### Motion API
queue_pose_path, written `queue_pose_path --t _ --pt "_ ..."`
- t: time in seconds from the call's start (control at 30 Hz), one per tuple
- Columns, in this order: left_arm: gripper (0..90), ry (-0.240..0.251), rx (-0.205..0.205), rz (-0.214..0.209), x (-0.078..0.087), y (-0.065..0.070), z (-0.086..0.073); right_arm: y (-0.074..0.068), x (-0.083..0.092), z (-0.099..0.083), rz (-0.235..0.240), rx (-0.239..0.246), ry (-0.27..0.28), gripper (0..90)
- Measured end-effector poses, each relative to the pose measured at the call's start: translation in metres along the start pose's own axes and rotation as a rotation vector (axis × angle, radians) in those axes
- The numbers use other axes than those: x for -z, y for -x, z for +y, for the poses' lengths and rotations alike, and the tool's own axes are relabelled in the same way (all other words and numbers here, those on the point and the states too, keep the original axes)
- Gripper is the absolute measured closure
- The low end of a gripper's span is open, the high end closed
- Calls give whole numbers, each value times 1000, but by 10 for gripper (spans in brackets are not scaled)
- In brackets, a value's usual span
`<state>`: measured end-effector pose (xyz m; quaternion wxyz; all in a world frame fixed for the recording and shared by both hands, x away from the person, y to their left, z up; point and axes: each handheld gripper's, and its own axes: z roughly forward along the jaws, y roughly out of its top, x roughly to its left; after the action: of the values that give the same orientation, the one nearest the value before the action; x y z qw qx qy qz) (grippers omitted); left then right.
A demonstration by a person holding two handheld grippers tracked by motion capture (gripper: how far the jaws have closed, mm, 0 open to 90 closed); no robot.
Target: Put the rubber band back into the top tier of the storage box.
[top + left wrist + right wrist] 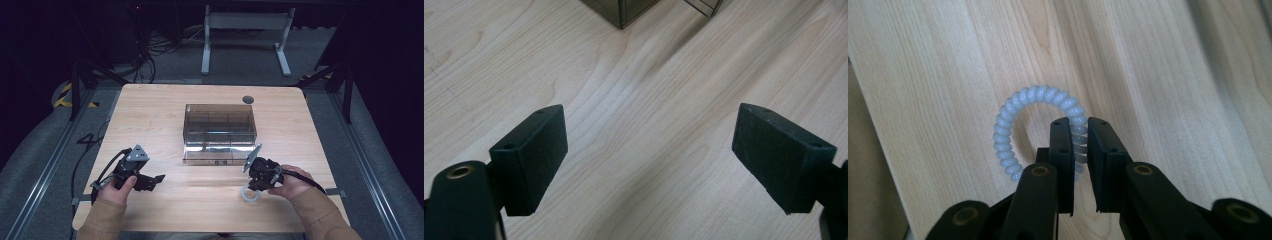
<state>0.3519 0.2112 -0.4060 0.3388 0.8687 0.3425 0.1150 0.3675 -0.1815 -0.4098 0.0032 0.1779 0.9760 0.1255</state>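
Down near the counter's (165,107) front edge, on the person's right, lies a spiral hair tie (1015,107): a pale, bluish-white ring of tight plastic coils, glossy and slightly translucent, resting flat on the light wood. In the high view the same hair tie (248,195) shows as a small whitish loop just below the right tongs (252,186).

The right tongs (1079,131) are closed on one side of that ring: the two black pads stand nearly together, with a stretch of the coil pinched between them, while the rest of the loop curves away to the left in the right gripper view. The right hand (290,182) holds the tool angled down toward the counter.

The left tongs (649,150) are spread wide with nothing between the pads, bare wood showing through the gap. In the high view the left tongs (156,179) sit low over the counter, well apart from the hair tie, held by the left hand (117,190).

Farther back, at the counter's middle, stands a smoky clear plastic box (219,132) with inner dividers.
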Motion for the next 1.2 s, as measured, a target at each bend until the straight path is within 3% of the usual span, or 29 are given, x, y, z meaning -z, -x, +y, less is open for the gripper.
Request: queue_pose_path --t 0.5,1.2 --pt "150 11 30 -16 2 -3 -1 0 29 4 -6 -17 52 815" --pt "154 33 0 -25 3 0 0 3 76 13 -19 -20 146 815"
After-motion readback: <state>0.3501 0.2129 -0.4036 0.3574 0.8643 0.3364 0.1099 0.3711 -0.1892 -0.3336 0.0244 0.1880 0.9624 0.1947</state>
